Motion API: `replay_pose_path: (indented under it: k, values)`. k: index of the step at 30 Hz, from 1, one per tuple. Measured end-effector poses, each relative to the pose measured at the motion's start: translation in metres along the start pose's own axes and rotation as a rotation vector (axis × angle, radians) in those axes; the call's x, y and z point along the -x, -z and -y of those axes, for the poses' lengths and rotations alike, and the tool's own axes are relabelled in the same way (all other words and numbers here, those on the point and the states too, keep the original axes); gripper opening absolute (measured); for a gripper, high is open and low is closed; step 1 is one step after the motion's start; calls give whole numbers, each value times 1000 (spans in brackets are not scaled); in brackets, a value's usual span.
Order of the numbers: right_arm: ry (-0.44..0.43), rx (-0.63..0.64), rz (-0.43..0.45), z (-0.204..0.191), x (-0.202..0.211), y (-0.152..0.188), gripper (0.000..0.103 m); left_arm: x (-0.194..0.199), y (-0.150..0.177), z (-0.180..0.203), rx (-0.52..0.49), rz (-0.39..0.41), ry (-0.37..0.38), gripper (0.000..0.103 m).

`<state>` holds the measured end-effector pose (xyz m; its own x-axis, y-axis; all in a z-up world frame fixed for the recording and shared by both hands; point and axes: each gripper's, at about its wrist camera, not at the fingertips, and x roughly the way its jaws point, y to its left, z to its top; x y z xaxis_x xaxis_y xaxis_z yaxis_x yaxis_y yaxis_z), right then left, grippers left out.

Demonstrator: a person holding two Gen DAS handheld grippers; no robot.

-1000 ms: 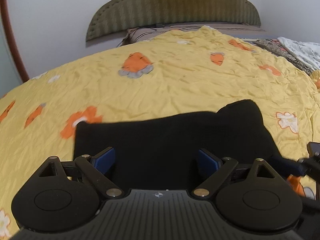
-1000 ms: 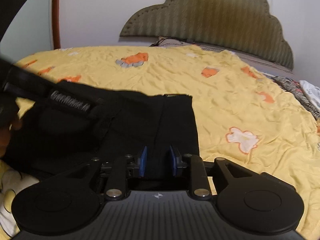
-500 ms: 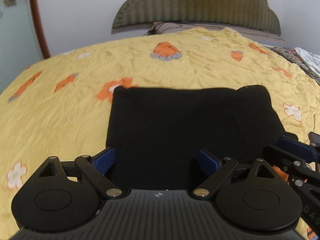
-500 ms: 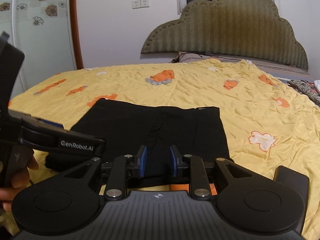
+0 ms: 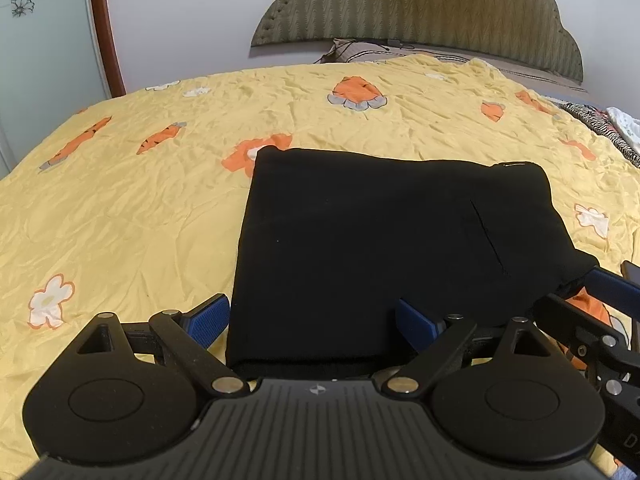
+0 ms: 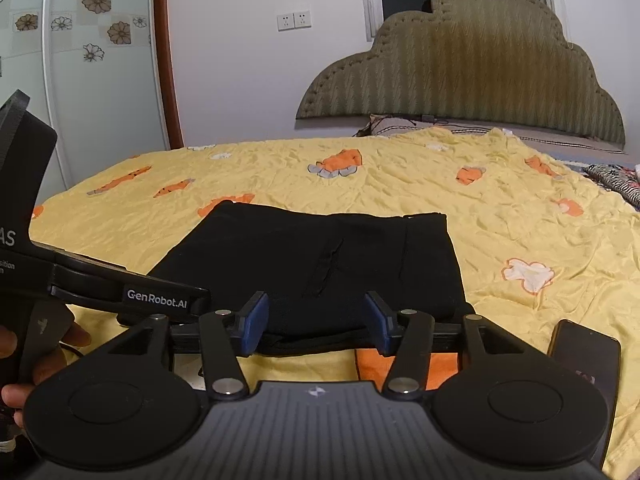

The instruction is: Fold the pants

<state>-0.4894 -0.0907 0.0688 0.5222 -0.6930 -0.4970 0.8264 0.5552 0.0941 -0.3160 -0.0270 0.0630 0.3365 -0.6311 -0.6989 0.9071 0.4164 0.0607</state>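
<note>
Pants lie folded into a compact black rectangle, lower center of the frame, on the yellow bedspread. Edges look mostly squared; a bit of cloth sticks out at the lower right corner. Left gripper is spread wide over the near edge, pinching nothing. Right gripper is opening, the near hem between its pads but not pressed. Folding looks essentially done; maybe a final tidy and pulling away. A phone sits lower right.
</note>
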Motion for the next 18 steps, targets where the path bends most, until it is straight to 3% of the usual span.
replay_pose_path:
  k: [5,10,13,18]
  values:
    - [-1,-1,12,-5,4,1,72,1,2,0,5,-10,7,92]
    - [-16,17,5,-12,2,-1,73,3,3,-2,-17,1,5,95]
    - [-36,36,8,-18,1,-4,74,8,3,-9,-15,34,-42,95]
    - [-165,192,35,-43,1,-4,81,18,0,-60,106,65,-113,99]
